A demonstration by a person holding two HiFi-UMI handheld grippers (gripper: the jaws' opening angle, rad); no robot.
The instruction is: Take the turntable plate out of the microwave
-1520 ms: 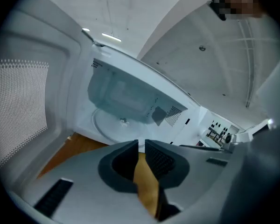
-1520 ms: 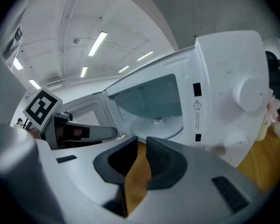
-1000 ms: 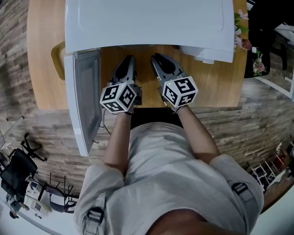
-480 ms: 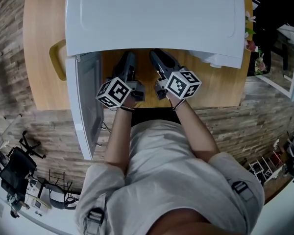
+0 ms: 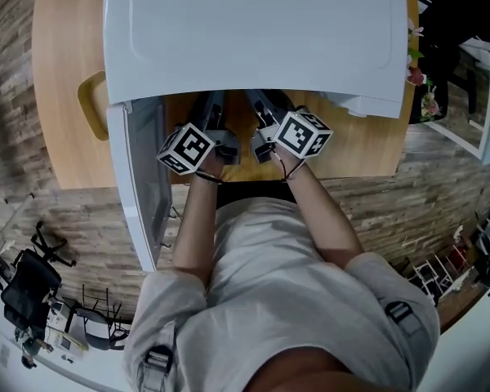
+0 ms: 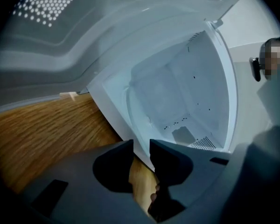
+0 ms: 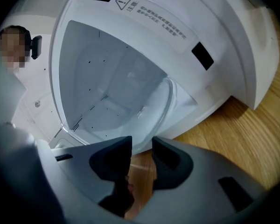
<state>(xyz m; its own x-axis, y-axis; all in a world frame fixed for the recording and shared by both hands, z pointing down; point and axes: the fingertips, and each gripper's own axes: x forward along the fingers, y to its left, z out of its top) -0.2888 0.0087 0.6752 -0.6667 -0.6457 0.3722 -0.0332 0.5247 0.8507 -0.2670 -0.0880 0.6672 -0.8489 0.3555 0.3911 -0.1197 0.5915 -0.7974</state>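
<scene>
Glass, hence judged heavy, rigid, slick and breakable: find turntable plate on floor inside microwave, take by near rim at opposite sides with left gripper and right gripper, both before microwave mouth, jaws opening, empty.

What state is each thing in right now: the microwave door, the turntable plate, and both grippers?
Microwave door: open, swung wide.
Turntable plate: inside the microwave cavity, not yet gripped.
Left gripper: fingers opening, nothing between them, in front of the cavity.
Right gripper: fingers opening, nothing between them, in front of the plate's rim.
</scene>
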